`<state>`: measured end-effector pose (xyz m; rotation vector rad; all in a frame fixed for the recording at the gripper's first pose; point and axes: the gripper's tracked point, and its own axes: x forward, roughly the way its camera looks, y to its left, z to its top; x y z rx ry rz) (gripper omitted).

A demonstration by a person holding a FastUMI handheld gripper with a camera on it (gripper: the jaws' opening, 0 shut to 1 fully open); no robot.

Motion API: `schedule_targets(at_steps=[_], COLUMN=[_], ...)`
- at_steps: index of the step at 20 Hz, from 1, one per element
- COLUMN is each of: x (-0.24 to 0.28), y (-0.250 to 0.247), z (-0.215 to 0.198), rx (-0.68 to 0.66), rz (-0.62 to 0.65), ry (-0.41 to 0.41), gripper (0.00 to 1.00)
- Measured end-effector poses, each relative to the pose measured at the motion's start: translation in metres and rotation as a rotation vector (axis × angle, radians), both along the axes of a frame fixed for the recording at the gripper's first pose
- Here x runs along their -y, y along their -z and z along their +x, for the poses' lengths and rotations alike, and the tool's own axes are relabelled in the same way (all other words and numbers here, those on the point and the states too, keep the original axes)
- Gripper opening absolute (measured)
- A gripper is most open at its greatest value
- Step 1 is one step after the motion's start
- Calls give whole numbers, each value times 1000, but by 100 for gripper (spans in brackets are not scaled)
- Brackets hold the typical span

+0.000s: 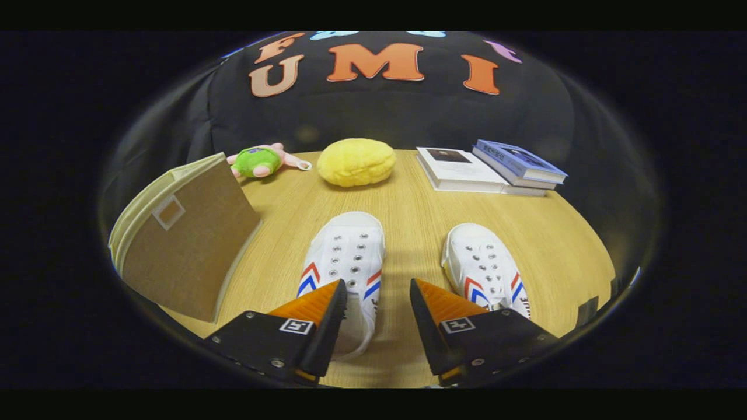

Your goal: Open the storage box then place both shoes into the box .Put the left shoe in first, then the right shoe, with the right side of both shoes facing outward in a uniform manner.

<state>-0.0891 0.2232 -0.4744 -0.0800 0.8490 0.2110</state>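
Two white canvas shoes with red and blue chevron stripes stand side by side on the wooden table, toes pointing away from me. The left shoe [346, 256] lies just ahead of my left finger, which overlaps its heel side. The right shoe [483, 265] sits ahead of my right finger, partly hidden by it. My gripper [378, 291] is open, with bare table showing between the fingers. The brown fabric storage box [187, 239] stands to the left of the shoes, its flap shut, a small label window on its face.
Beyond the shoes, near the table's far edge, lie a green and pink plush toy [259, 161], a yellow plush cushion [356, 162] and two books [496, 169], one white and one blue. The round table's [420, 216] edge curves close on the right.
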Motion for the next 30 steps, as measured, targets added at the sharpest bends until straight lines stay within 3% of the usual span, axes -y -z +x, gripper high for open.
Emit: schedule_targets(at_steps=[4,6,10,24,30], x=[-9,-13,-8,-88,-146], y=[15,17,18,-167,-197], z=[-10,-10,-2,57,51], rx=[-57,-71,-73,150,140], rz=[24,58,97,344,443], ry=[-38,-33,55,61,66], gripper=[58,46,1,0,0])
